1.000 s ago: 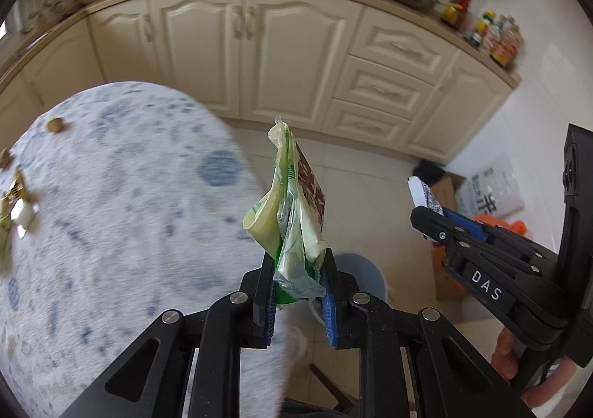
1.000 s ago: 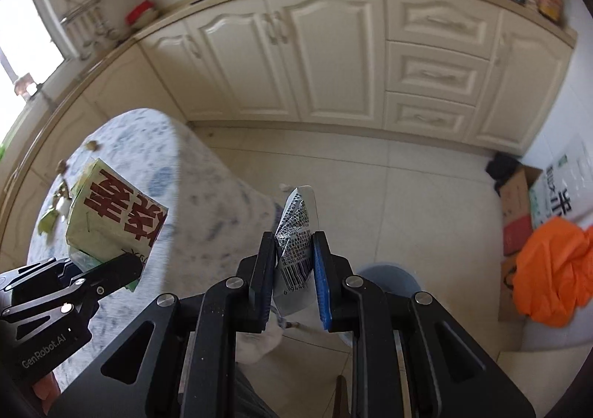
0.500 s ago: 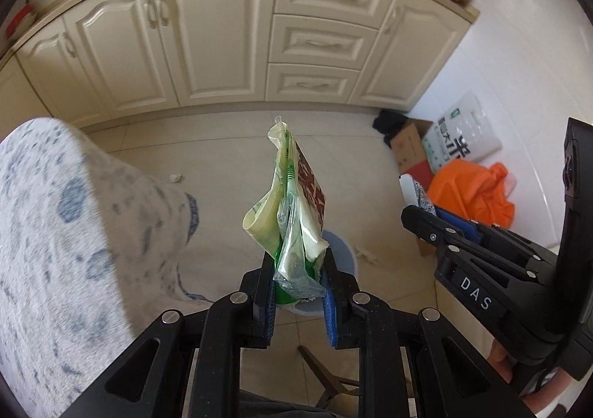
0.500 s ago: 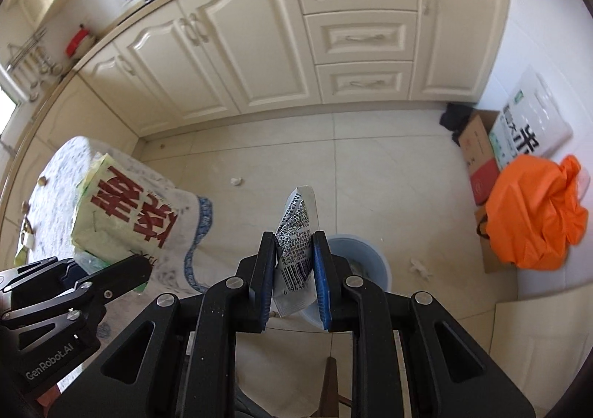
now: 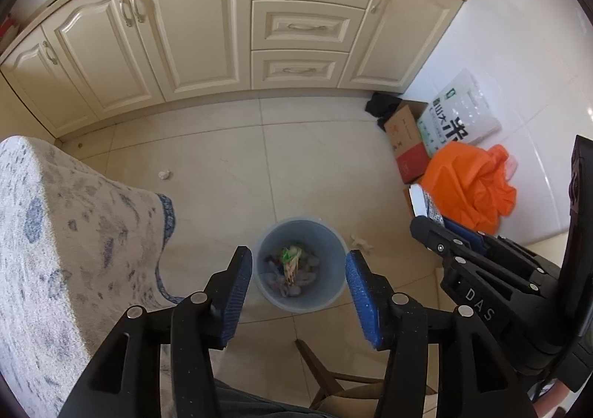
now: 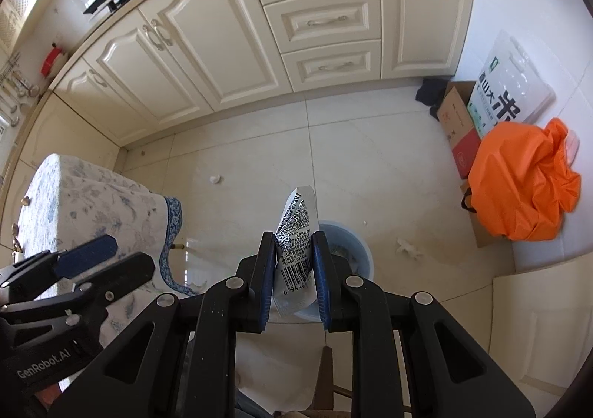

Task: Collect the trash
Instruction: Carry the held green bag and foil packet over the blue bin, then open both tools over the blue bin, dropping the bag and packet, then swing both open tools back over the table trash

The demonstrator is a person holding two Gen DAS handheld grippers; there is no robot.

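Observation:
A pale blue bin [image 5: 302, 269] stands on the tiled floor right below my left gripper [image 5: 299, 264], whose jaws are opening with nothing between them. The green and yellow wrapper [image 5: 291, 260] lies inside the bin on other scraps. My right gripper [image 6: 294, 251] is shut on a white wrapper [image 6: 298, 244] printed with a barcode, held above the same bin [image 6: 355, 251], which shows behind its fingers. In the left wrist view the right gripper [image 5: 431, 225] reaches in from the right; in the right wrist view the left gripper [image 6: 118, 258] sits at lower left.
A table under a blue-patterned cloth [image 5: 55, 232] fills the left. Cream cabinets [image 5: 207, 29] run along the back. An orange bag [image 5: 467, 184], a cardboard box [image 5: 406, 143] and a white sack [image 5: 459, 114] stand by the right wall. Paper scraps [image 5: 164, 174] [image 5: 361, 242] lie on the floor.
The left gripper opened and the green and yellow wrapper dropped into the bin. Both grippers swung from the table to above the bin; the right one still holds its wrapper.

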